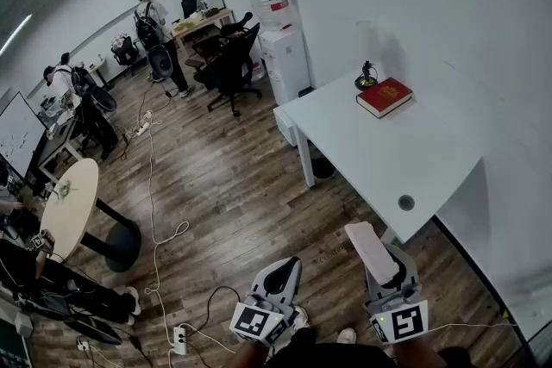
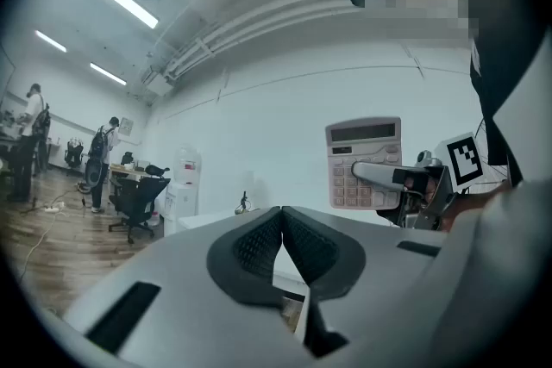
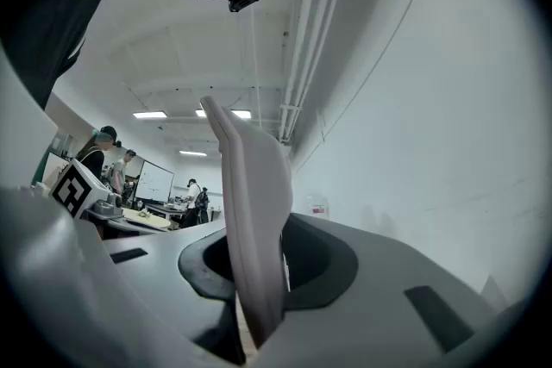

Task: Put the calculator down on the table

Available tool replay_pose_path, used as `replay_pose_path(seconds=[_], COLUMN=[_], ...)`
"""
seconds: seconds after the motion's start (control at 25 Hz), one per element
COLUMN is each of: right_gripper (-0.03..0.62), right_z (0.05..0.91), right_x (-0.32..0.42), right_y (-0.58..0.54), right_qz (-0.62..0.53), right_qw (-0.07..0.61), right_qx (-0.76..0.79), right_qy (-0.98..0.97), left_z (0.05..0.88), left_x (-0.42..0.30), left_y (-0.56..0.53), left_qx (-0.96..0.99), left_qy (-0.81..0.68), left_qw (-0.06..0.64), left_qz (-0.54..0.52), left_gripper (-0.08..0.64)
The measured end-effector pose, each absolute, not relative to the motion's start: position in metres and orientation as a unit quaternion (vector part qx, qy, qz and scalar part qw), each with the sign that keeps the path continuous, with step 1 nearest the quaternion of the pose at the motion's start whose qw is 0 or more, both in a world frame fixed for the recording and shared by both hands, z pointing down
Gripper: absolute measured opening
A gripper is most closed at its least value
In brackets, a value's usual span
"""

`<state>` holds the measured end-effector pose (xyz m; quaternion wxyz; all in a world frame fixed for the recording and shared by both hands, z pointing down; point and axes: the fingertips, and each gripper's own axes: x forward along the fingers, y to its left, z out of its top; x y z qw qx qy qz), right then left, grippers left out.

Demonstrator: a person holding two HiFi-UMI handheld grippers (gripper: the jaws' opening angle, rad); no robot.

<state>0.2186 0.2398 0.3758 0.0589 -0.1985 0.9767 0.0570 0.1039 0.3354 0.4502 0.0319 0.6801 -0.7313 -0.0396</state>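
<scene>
My right gripper (image 1: 384,267) is shut on a pinkish-white calculator (image 1: 372,252), held above the floor just short of the white table's (image 1: 379,152) near corner. In the right gripper view the calculator (image 3: 253,220) stands edge-on between the jaws, rising above them. From the left gripper view, the calculator (image 2: 363,163) shows its keys and display at the right, clamped in the right gripper (image 2: 388,177). My left gripper (image 1: 280,278) is low at centre, shut with nothing in it; its dark pads (image 2: 280,246) meet.
A red book (image 1: 385,96) and a small dark object (image 1: 366,79) lie at the table's far end; a round hole (image 1: 405,202) sits near its front corner. A water dispenser (image 1: 280,43), an office chair (image 1: 233,65), cables on the floor (image 1: 155,220) and people (image 1: 155,30) stand beyond.
</scene>
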Motion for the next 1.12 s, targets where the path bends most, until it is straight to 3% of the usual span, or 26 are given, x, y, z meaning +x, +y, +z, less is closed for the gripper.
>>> replay_pose_path(seconds=[0.48,1.12], right_gripper=[0.106,0.112], right_z=[0.381,0.385], right_x=[0.163,0.071], right_y=[0.248,0.206], right_qz=[0.07,0.015], right_qw=[0.05,0.074], right_qx=[-0.201,-0.266], right_qy=[0.976,0.961], left_z=[0.461,0.479], left_x=[0.054,-0.042], left_y=[0.336,0.295], left_qx=[0.686,0.742], left_qy=[-0.724,-0.67], left_qw=[0.055,0.022], left_qz=[-0.035,0.007], left_gripper=[0.018,0.018])
